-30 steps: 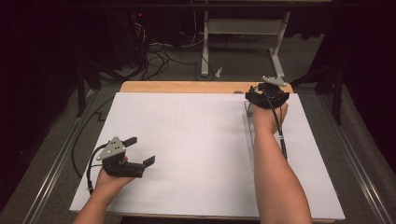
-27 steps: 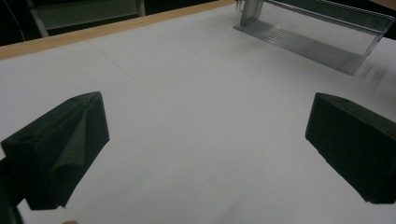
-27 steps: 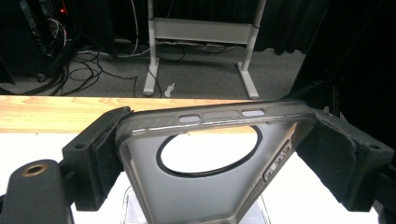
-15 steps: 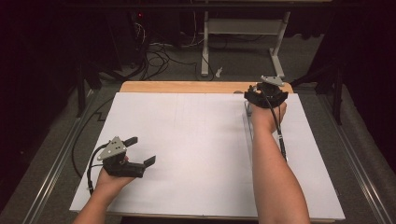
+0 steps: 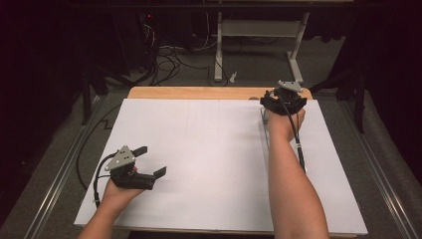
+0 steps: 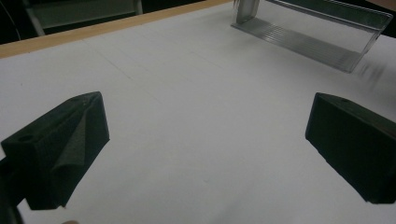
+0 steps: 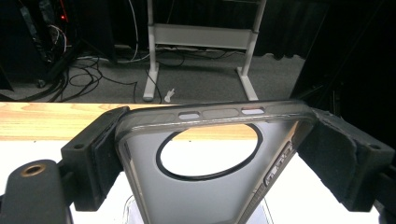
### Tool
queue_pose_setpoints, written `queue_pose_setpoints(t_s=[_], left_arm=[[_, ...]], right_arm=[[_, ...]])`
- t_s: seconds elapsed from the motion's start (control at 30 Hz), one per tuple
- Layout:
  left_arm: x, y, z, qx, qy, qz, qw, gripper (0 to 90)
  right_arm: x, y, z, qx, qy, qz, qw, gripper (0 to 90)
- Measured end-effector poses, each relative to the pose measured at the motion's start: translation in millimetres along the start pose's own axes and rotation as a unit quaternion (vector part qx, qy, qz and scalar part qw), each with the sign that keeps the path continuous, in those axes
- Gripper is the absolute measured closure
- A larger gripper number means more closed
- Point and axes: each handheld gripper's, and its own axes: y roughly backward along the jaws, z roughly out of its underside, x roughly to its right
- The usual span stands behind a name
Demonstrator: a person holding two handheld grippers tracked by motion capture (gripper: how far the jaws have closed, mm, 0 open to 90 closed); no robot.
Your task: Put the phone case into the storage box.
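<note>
A smoky translucent phone case [image 7: 210,186] with a dark ring in its back stands between the pads of my right gripper [image 7: 217,154], which is shut on its two sides. That gripper [image 5: 282,99] sits at the far right of the white sheet [image 5: 214,149], near the wooden edge. My left gripper [image 5: 151,160] rests low at the near left, its jaws wide apart with only bare sheet between them [image 6: 205,144].
A clear plastic piece [image 6: 308,28] stands on the sheet ahead of the left gripper, by the right hand [image 5: 263,117]. The wooden table edge [image 5: 199,92] runs along the back. Beyond it are cables [image 5: 169,59] and a white stand [image 5: 259,30] on the floor.
</note>
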Motion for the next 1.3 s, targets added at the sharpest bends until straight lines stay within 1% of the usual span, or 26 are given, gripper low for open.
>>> queue_pose_setpoints(t_s=[0.27,0.3,0.4,0.57,0.97,1.2,1.3], left_arm=[[0.0,0.1,0.0,0.001,0.0,0.004,1.0,0.8],[0.2,0.0,0.0,0.0,0.0,0.003,1.0,0.8],[0.1,-0.3,0.1,-0.001,-0.001,0.003,1.0,0.8],[-0.3,0.2,0.2,-0.001,-0.001,0.003,1.0,0.7],[-1.1,1.1,0.4,-0.001,0.001,0.002,1.0,0.8],[-1.0,0.3,0.5,-0.002,0.0,0.003,1.0,0.8],[-1.1,0.5,0.5,-0.002,0.0,0.002,1.0,0.8]], right_arm=[[1.3,-2.0,0.1,0.004,0.001,-0.005,1.0,12.6],[1.3,-2.3,0.0,0.004,0.002,-0.008,1.0,12.6],[1.1,-3.0,-0.3,0.006,0.006,-0.011,0.9999,12.5],[1.7,-3.9,-0.3,0.006,0.004,-0.012,0.9999,12.4],[2.4,-6.2,-0.7,0.008,0.009,-0.016,0.9998,11.4],[3.7,-9.1,0.4,0.001,0.011,-0.021,0.9997,5.8],[4.1,-10.0,0.9,0.0,0.007,-0.017,0.9998,3.0]])
